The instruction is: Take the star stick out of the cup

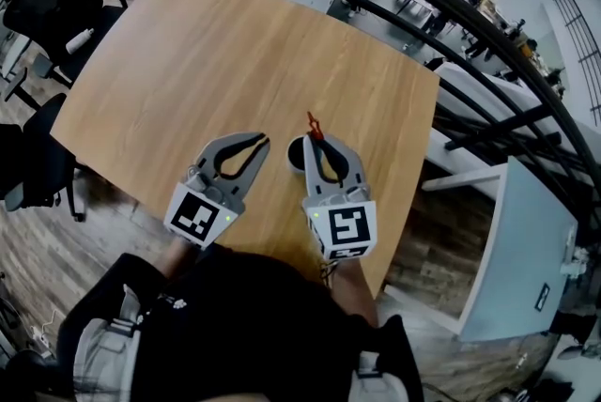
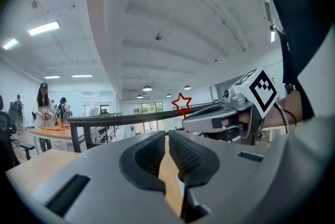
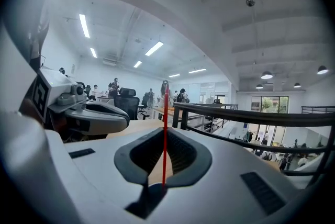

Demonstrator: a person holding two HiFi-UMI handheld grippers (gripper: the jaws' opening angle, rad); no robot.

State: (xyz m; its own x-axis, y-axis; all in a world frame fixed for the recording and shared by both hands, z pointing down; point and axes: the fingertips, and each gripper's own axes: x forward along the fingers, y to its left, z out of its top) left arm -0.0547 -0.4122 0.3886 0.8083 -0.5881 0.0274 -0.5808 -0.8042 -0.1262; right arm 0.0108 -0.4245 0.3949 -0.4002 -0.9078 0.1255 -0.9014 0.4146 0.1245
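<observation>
My right gripper (image 1: 320,143) is shut on the star stick (image 1: 313,125), a thin red stick topped with a red star outline. In the right gripper view the stick (image 3: 165,129) stands upright between the jaws of that gripper (image 3: 163,161). From the left gripper view the star (image 2: 181,103) shows just above the right gripper (image 2: 209,119). The white cup (image 1: 292,156) stands on the wooden table (image 1: 235,53), half hidden under the right jaws. I cannot tell whether the stick's lower end is still inside it. My left gripper (image 1: 260,142) (image 2: 168,161) is shut on nothing, a little left of the cup.
The table's front edge (image 1: 141,193) lies just under both grippers. A black metal railing (image 1: 441,24) curves past the table's far right side, with a drop beyond it. Office chairs (image 1: 42,6) stand to the left. People stand far off in the room.
</observation>
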